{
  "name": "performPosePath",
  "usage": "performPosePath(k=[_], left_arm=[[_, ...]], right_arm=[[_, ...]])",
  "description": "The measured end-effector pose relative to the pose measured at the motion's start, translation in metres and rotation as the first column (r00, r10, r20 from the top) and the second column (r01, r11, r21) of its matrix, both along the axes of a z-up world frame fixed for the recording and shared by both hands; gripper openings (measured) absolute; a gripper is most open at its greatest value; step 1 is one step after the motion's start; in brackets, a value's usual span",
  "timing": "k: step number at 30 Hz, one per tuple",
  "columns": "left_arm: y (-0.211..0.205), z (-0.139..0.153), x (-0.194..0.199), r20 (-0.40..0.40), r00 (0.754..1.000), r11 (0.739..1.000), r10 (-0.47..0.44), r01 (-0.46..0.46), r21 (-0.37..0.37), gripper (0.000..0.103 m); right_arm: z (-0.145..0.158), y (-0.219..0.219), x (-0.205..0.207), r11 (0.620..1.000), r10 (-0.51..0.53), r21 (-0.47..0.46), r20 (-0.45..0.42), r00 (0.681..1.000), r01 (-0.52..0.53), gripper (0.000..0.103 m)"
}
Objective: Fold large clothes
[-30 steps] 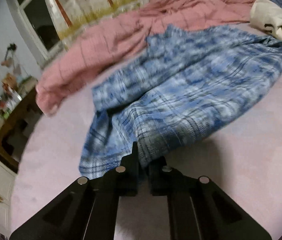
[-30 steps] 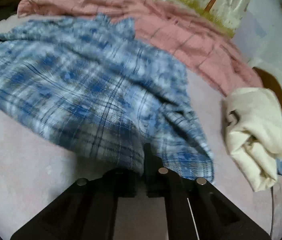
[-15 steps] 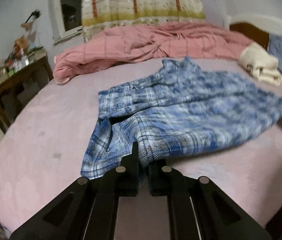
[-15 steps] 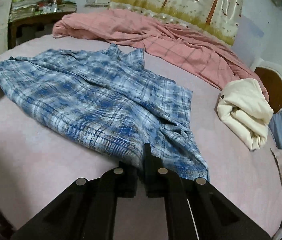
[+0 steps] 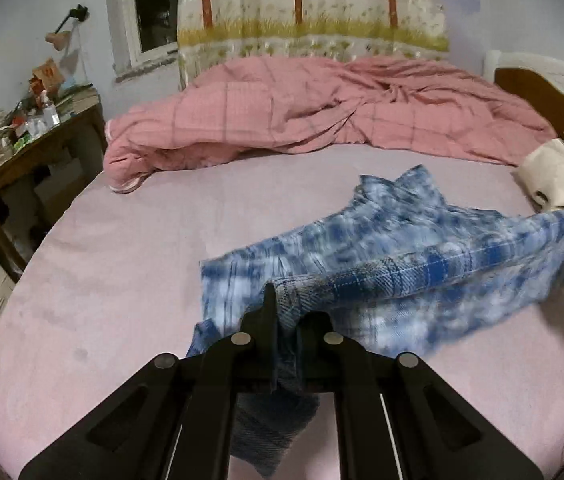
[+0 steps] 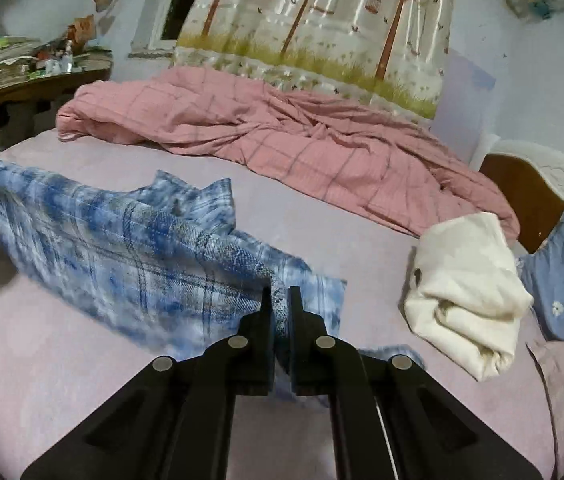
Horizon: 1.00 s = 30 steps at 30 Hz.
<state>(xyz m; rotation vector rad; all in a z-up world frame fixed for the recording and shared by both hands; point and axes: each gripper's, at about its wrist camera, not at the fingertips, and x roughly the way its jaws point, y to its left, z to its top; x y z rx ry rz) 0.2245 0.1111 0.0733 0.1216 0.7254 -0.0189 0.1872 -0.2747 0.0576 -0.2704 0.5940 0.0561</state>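
While both hems are pinched, I read this as an early stage of the fold: the blue plaid shirt (image 5: 422,268) hangs stretched between my two tools above the pink bedsheet (image 5: 122,280), its near edge off the mattress, its collar end trailing on the sheet toward the far side. No crease laid yet that I can see; the carry-over, the sleeves and the final halving all look to be ahead. Left gripper (image 5: 286,320): jaws nearly together, clamped on one corner of the shirt, a tail of cloth hanging below the fingers. Right gripper (image 6: 280,312): jaws almost touching, a thin fold of the same hem nipped between them. Fabric notes: soft woven flannel, blue and white check with grey-brown bands, limp, sagging in a shallow curve between the two grips; blurred in both views, so fine detail is uncertain. Collar points stand up in a small peak. Bedsheet is matte, slightly fuzzy, flat. Beyond the shirt, a rumpled pink checked quilt (image 6: 282,140) lies along the far edge. A cream garment (image 6: 466,288), thick and loosely rolled, sits near the headboard, well apart from the shirt.
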Motion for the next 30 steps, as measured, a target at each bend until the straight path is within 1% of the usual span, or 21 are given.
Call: performPosePath(k=[2,3,5,8,10,13,15,17,19,21,22,23,24,25,26,27,28,29,30], left_arm=[[-0.003,-0.008,0.031,-0.019,1.0,0.999,0.009,-0.008,0.037,0.006],[-0.004,-0.013,0.044,-0.031,0.999,0.999,0.011,-0.009,0.047,0.006],[-0.004,-0.027,0.071,-0.071,0.997,0.999,0.008,-0.005,0.04,0.006],[0.001,-0.047,0.102,-0.108,0.994,1.0,-0.011,0.012,0.004,0.007],[0.004,-0.058,0.116,-0.116,0.993,1.0,-0.013,0.01,-0.03,0.007],[0.016,-0.072,0.141,-0.127,0.992,0.994,-0.009,-0.005,-0.11,0.007],[0.014,-0.081,0.149,-0.133,0.991,0.996,-0.009,-0.004,-0.094,0.007],[0.012,-0.088,0.155,-0.133,0.991,0.997,-0.002,-0.007,-0.071,0.007],[0.014,-0.098,0.16,-0.151,0.989,0.997,0.004,-0.016,-0.077,0.007],[0.017,-0.109,0.165,-0.161,0.987,0.996,0.011,-0.025,-0.083,0.01],[0.018,-0.113,0.165,-0.148,0.989,0.997,0.009,-0.021,-0.076,0.014],[0.017,-0.114,0.161,-0.123,0.992,0.998,0.007,-0.015,-0.064,0.018],[0.017,-0.113,0.156,-0.079,0.997,0.998,-0.002,-0.003,-0.055,0.023],[0.018,-0.11,0.15,-0.039,0.999,0.998,-0.009,0.007,-0.054,0.031],[0.021,-0.105,0.143,-0.007,1.0,0.998,-0.01,0.01,-0.06,0.057],[0.024,-0.097,0.135,0.03,1.0,0.998,-0.003,0.005,-0.065,0.071],[0.029,-0.088,0.125,0.076,0.997,0.997,0.016,-0.011,-0.07,0.088],[0.034,-0.081,0.116,0.107,0.994,0.997,0.03,-0.022,-0.08,0.091],[0.04,-0.073,0.107,0.125,0.992,0.995,0.025,-0.012,-0.104,0.091]], right_arm=[[0.002,0.0,0.028,1.0,-0.002,0.027,-0.009,1.0,0.002,0.004],[0.0,0.001,0.046,0.999,-0.002,0.036,-0.027,1.0,0.003,0.004],[-0.007,0.002,0.074,0.999,-0.012,0.037,-0.058,0.998,0.014,0.004],[-0.029,0.006,0.109,0.999,-0.014,0.04,-0.115,0.993,0.019,0.004],[-0.046,0.006,0.126,0.999,-0.014,0.045,-0.143,0.99,0.021,0.004],[-0.063,0.003,0.145,0.995,-0.015,0.092,-0.171,0.985,0.031,0.004],[-0.071,0.001,0.158,0.992,-0.021,0.119,-0.183,0.983,0.043,0.004],[-0.076,0.002,0.169,0.991,-0.022,0.123,-0.183,0.983,0.045,0.004],[-0.083,0.003,0.179,0.991,-0.025,0.124,-0.192,0.981,0.049,0.004],[-0.092,0.003,0.189,0.99,-0.027,0.129,-0.216,0.976,0.056,0.004],[-0.098,0.004,0.191,0.991,-0.032,0.12,-0.22,0.975,0.06,0.004],[-0.103,0.005,0.193,0.992,-0.035,0.111,-0.216,0.976,0.06,0.004],[-0.104,0.005,0.191,0.992,-0.034,0.113,-0.208,0.978,0.059,0.005],[-0.104,0.003,0.19,0.991,-0.035,0.119,-0.2,0.979,0.059,0.006],[-0.102,0.001,0.186,0.989,-0.038,0.132,-0.188,0.982,0.064,0.009],[-0.098,-0.002,0.183,0.987,-0.044,0.143,-0.175,0.984,0.069,0.017],[-0.092,-0.007,0.179,0.984,-0.052,0.158,-0.159,0.986,0.078,0.031],[-0.086,-0.013,0.174,0.981,-0.065,0.17,-0.143,0.988,0.09,0.042],[-0.075,-0.022,0.165,0.975,-0.1,0.186,-0.105,0.989,0.119,0.075]])
